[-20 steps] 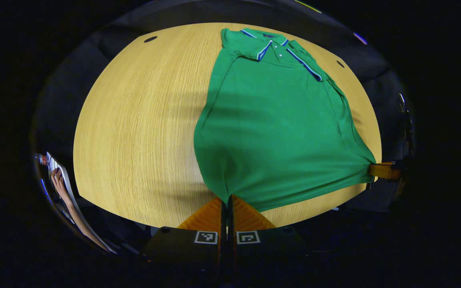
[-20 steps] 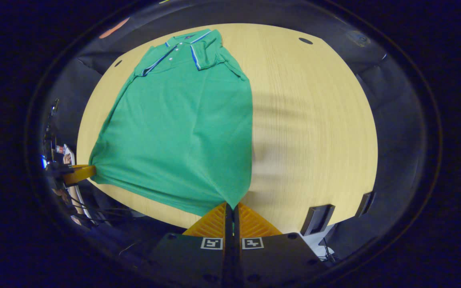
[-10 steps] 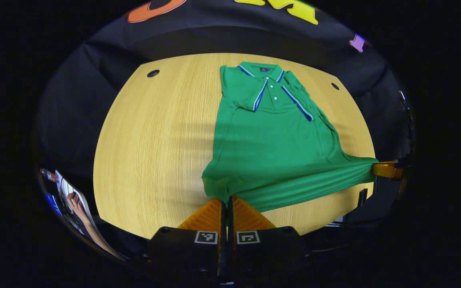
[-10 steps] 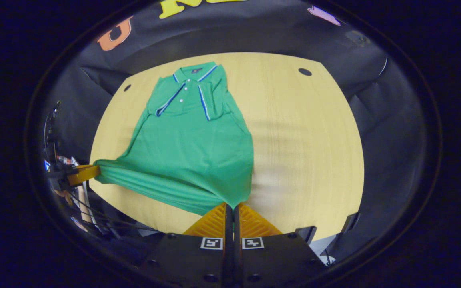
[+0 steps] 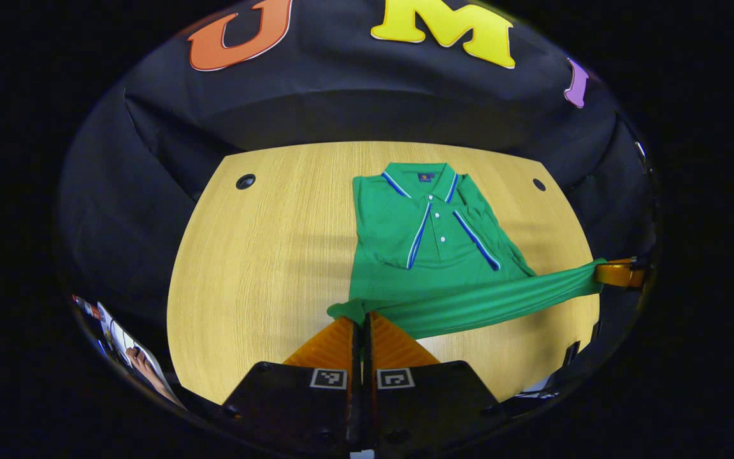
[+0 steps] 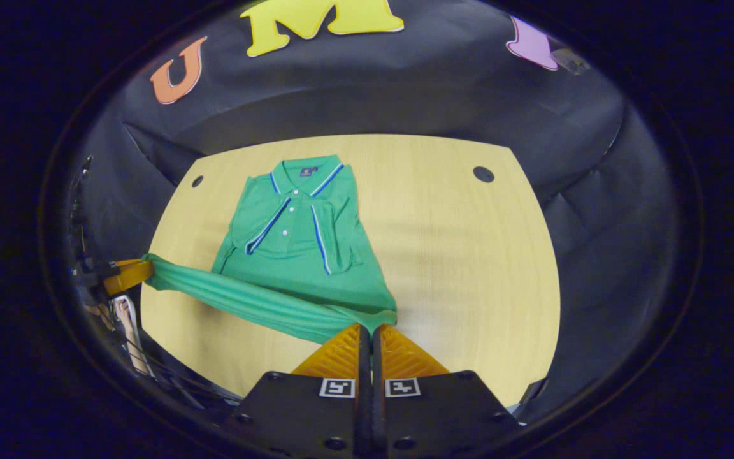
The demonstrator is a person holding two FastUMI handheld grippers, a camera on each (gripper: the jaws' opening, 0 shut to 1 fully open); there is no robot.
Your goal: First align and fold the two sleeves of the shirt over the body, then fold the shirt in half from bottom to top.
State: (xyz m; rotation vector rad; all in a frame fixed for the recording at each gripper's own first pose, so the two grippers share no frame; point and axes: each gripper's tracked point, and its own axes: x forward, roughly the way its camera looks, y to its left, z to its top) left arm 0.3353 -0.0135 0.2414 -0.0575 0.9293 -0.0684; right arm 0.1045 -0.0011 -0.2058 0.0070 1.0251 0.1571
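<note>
A green polo shirt with blue-and-white trim lies on the wooden table, collar at the far end, both sleeves folded over its body. My left gripper is shut on the hem's left corner. My right gripper is shut on the hem's right corner. The hem is lifted off the table and stretched taut between the two grippers, hanging over the shirt's lower part. In the left gripper view the right gripper shows at the far right; in the right gripper view the left gripper shows at the far left.
The table has round holes near its far corners. The booth's black cloth wall rises right behind the table. A person's hand and papers show low at the left, off the table.
Both grippers have lifted the hem and carried it toward the collar, so less of the shirt's body shows. The views have tilted up, bringing more of the wall into sight.
</note>
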